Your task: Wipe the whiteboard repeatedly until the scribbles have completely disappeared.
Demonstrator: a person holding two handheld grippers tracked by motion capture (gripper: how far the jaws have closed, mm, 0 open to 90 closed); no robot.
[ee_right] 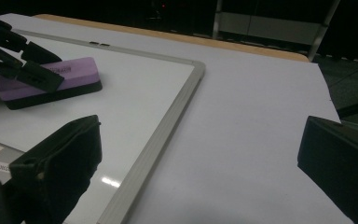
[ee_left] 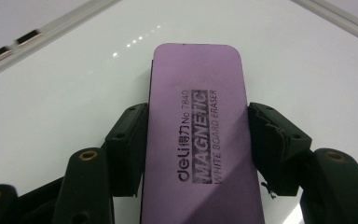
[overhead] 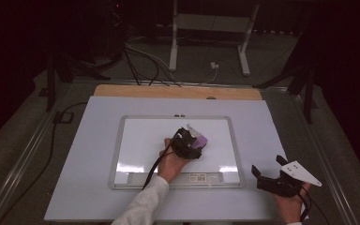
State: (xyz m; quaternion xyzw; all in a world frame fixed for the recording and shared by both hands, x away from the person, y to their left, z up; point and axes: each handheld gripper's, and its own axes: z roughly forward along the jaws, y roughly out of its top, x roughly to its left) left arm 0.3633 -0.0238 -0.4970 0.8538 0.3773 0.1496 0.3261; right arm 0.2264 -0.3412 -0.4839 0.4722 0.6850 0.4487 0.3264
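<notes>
Lengthwise, the purple rectangular magnetic whiteboard eraser [ee_left: 198,135] runs straight out between the left tool's [overhead: 191,141] jaws, gripped across its narrow sides and lying flat on the silver-framed whiteboard [overhead: 122,145], near its middle. Well off to the right, the right tool [overhead: 268,167] hangs wide and empty over the pale surface [overhead: 262,122].

High view looks down; both gripper views, close, share the whiteboard [overhead: 136,140].
</notes>
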